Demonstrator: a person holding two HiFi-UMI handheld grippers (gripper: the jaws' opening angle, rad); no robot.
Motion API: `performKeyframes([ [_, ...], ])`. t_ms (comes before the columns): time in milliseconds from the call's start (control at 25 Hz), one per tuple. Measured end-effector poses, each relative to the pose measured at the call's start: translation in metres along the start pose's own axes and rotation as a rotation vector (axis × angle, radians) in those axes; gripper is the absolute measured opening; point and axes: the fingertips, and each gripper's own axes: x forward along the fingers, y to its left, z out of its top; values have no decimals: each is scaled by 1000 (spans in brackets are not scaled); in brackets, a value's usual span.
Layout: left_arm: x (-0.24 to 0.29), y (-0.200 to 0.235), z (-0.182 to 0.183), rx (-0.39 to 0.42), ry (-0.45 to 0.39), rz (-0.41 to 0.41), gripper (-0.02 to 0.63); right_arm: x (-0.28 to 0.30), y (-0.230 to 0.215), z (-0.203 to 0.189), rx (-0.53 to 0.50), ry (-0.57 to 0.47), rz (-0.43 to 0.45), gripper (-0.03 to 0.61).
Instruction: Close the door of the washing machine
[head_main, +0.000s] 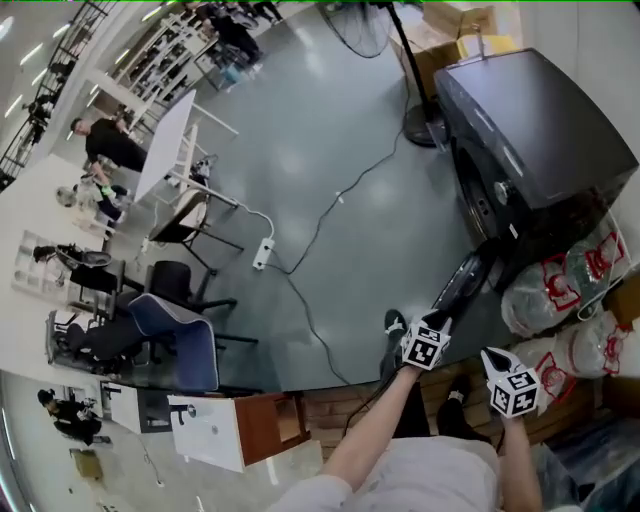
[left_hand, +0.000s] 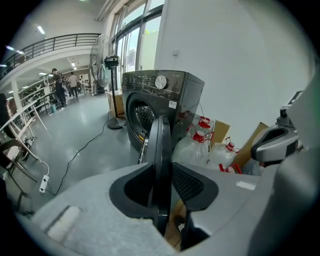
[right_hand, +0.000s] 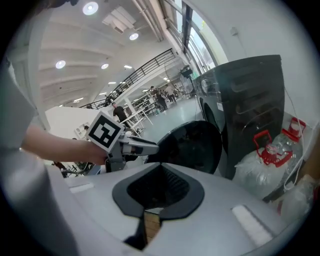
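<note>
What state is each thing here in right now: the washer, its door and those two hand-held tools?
Washing machine: upright, drum exposed.
Door: swung open.
Left gripper: open, with the door's edge between its jaws.
Right gripper: shut, empty.

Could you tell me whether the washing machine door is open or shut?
Open: the door stands swung out from the washing machine, exposing the drum.
</note>
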Motion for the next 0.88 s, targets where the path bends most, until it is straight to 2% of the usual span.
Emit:
performKeyframes([
  [320, 2, 2, -1, -18, -5, -9, 120, 36, -17, 53, -292, 45, 66, 5],
  [400, 2, 3, -2, -24, -12, -10, 121, 47, -19, 65, -415, 85, 79, 5],
  [520, -1, 5, -4, -60, -31, -23, 123, 69, -18, 72, -688, 231, 121, 5],
  [640, -1, 5, -1, -69, -46, -25, 123, 93, -23, 77, -901, 348, 183, 22],
  [720, 7, 6, -3, -64, -46, -30, 124, 106, -24, 78, -965, 387, 238, 74],
  [880, 7, 22, -11, -71, -40, -32, 126, 139, -5, 67, -1106, 409, 382, 114],
])
